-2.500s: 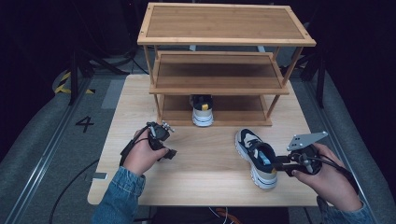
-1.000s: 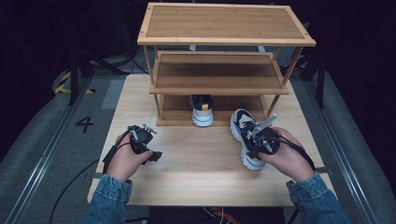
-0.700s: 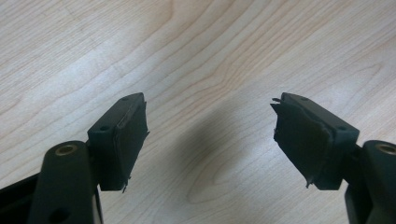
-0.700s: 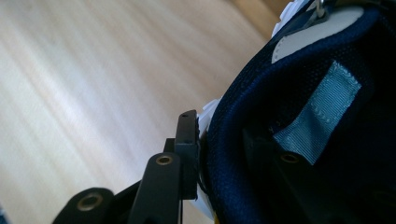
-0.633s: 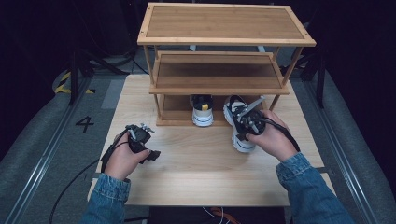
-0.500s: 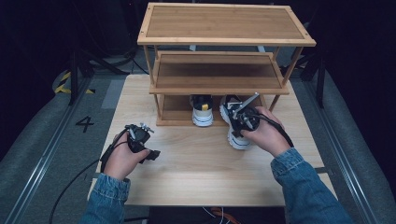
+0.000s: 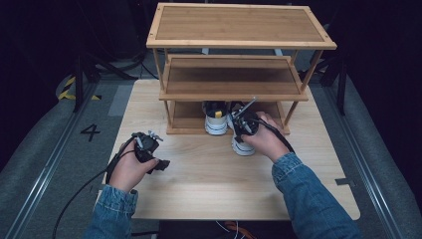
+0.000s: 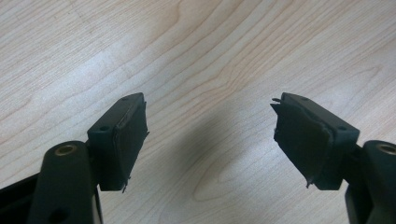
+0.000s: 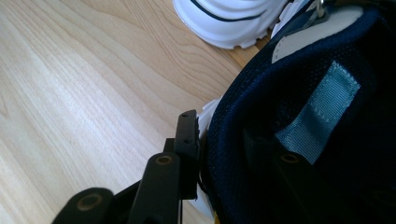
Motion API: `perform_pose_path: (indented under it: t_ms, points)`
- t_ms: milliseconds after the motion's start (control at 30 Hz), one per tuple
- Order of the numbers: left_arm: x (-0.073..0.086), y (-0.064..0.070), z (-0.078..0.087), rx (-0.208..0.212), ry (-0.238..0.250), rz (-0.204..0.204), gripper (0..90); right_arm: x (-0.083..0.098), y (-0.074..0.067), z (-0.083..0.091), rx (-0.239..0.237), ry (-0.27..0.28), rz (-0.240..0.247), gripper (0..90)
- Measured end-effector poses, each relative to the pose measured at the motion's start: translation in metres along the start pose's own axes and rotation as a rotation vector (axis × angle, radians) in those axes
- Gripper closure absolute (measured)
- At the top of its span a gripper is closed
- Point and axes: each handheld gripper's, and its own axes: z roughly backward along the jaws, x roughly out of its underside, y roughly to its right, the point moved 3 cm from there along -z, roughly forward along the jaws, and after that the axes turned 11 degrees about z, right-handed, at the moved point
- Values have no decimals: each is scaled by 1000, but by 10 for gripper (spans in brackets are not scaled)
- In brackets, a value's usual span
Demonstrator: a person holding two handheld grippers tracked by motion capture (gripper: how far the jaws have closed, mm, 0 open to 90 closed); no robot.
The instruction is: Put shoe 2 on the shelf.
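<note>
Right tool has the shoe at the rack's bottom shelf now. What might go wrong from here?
1. The held shoe sits close beside the parked shoe, so pushing in may knock it.
2. The right tool grips just the collar, one jaw inside and one outside; the soft mesh might slip.
3. The middle shelf hangs low over the tool, so it may hit the shelf's edge.

High view: above the person's side, facing forward and down on table and rack. Left gripper view: close, facing down on bare tabletop. Right gripper view: very close on shoe; shoe and tabletop shared with high view.
</note>
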Motion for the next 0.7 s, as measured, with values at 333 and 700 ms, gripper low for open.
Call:
perform_pose_path:
  t_ms: [333,700]
  points:
    - [0,1,-2,4,-6,0,255,1,0,-9,35,18,14,679]
    - [-12,8,-9,14,-22,-27,249,8,-6,30,151,198,18,527]
